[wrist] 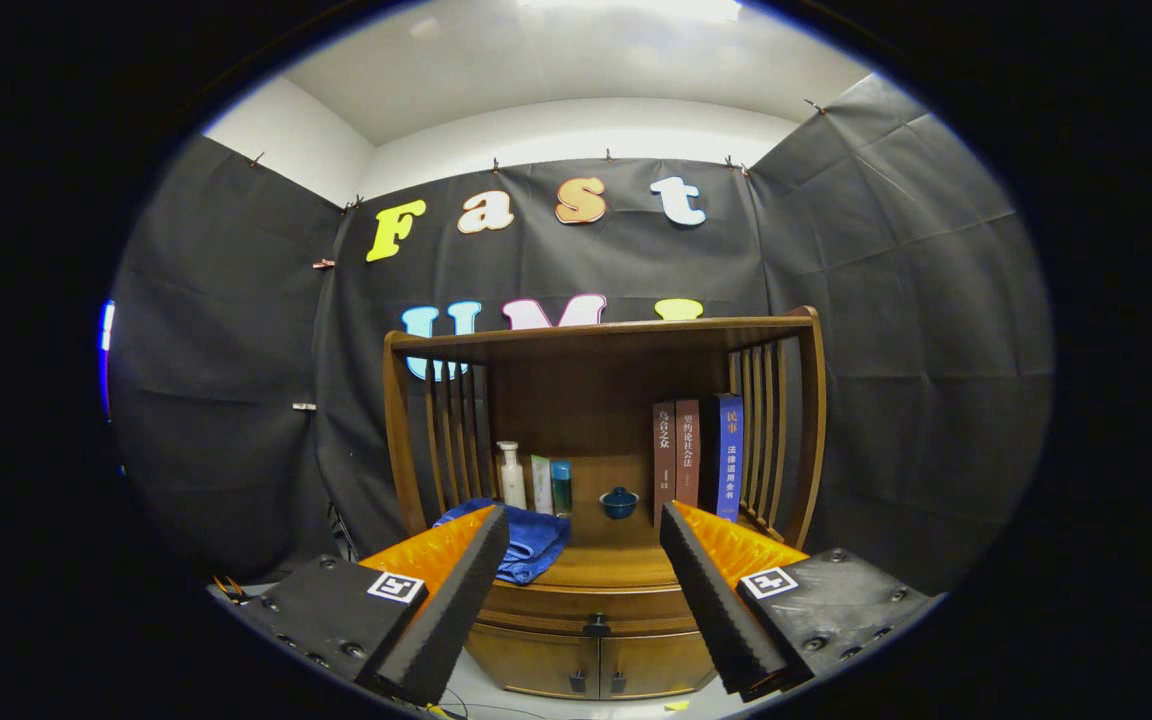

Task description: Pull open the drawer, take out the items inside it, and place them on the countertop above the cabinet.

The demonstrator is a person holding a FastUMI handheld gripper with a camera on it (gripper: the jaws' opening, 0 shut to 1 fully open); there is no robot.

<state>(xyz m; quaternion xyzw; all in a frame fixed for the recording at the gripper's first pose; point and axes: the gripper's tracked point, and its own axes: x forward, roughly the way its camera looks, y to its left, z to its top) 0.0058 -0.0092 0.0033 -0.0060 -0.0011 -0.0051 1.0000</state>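
A wooden cabinet (601, 420) stands ahead against the black cloth. Its drawer (591, 608) is shut, with a small dark knob (595, 627) at the middle of its front, and the inside is hidden. The countertop (606, 565) lies just above the drawer, under an open shelf. My gripper (584, 525) is open, with nothing between its orange fingers and black foam pads (456, 605). The fingers stand short of the cabinet, and the knob shows low in the gap between them.
On the countertop a folded blue towel (526, 540) lies at the left. Behind it stand a white pump bottle (511, 475) and two small bottles (551, 486). A small blue lidded pot (619, 502) sits mid-back; three upright books (701, 455) at right. Two small doors (596, 665) are below the drawer.
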